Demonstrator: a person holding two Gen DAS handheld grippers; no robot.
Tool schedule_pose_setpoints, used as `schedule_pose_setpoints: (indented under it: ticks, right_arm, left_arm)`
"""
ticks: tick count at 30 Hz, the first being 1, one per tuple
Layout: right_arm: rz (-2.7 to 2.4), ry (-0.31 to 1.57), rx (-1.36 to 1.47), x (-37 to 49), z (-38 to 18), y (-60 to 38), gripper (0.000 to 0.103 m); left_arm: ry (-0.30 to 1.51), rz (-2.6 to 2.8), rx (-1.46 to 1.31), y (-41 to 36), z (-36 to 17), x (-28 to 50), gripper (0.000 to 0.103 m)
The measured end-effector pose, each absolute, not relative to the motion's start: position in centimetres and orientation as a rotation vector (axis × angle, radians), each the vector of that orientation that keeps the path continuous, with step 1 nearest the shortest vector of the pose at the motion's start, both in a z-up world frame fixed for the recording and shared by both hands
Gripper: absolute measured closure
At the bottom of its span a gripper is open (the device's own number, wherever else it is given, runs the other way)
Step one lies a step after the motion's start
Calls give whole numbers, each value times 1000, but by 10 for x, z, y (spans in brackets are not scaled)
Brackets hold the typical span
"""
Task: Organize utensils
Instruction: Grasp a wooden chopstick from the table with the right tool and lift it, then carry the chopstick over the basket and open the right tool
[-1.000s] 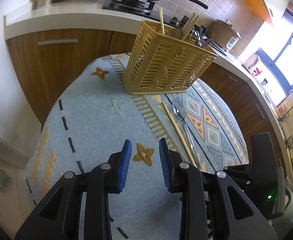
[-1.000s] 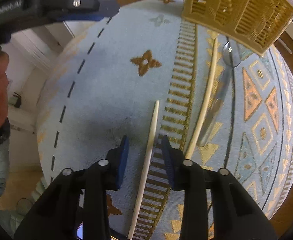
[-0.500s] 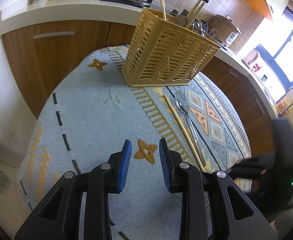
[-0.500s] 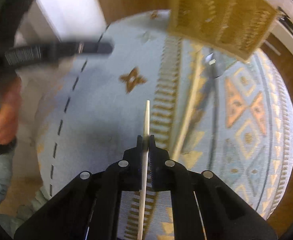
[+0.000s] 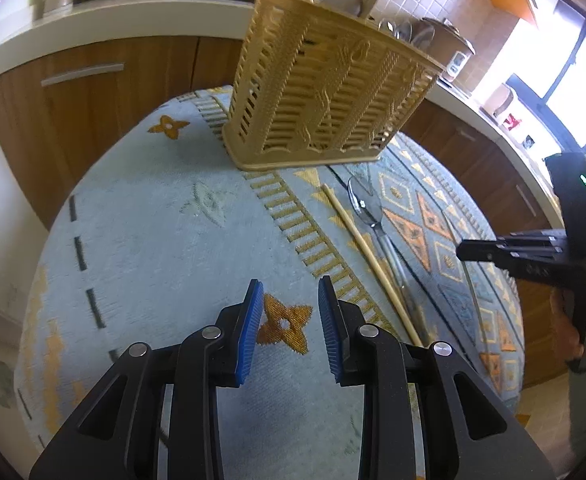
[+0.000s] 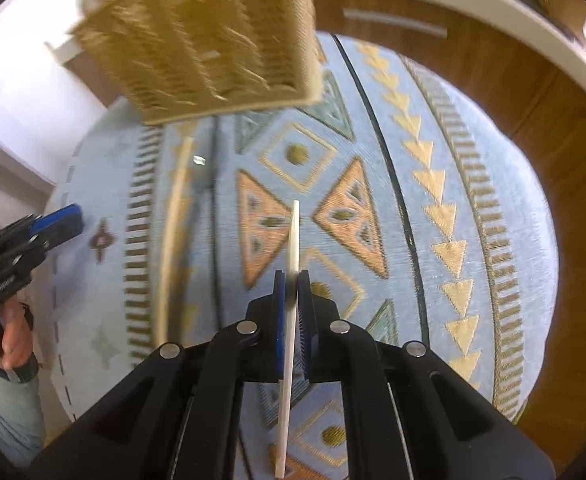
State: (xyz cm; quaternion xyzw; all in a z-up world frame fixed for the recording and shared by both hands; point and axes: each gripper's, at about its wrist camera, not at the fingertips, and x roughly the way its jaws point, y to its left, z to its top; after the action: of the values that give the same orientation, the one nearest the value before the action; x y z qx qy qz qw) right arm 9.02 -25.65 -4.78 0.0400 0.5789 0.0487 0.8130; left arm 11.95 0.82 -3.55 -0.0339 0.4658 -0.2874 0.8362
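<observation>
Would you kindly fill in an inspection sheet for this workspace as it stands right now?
Surface: round table under a light-blue patterned cloth.
Job's things: tan slotted utensil basket upright at the far edge, chopsticks and spoons already inside; one chopstick and a metal spoon lying side by side on the cloth; a white chopstick clamped in the right gripper.
Clutter: nothing seen on the table.
Grippers: left gripper open and empty above the cloth; right gripper shut on the white chopstick.
Cables: nothing seen.
Surroundings: wooden kitchen cabinets, white counter, stove with pan, rice cooker, bright window.
</observation>
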Motion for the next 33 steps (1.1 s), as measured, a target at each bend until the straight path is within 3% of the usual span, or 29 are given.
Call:
schedule_pose_setpoints:
  ticks: [10,20,25,29,33]
  right_arm:
    - [150,1201,70,105,-41,-249,98]
    - [359,736,211,61,46,-250,98]
    - [417,540,275,86,101,-249,98]
    - [432,604,206,117,110,-235,98]
    - [355,795,101,127,65,-225,93]
  left_arm:
    - [991,-606,-59,2,-40,122,77]
    - [879,-594,-166,29,-16,122,77]
    - [822,-600,-194,36,-2,128,77]
    - [816,-600,-208,36,1,134,77]
    - [829,-611,-203,37,-9,136,77]
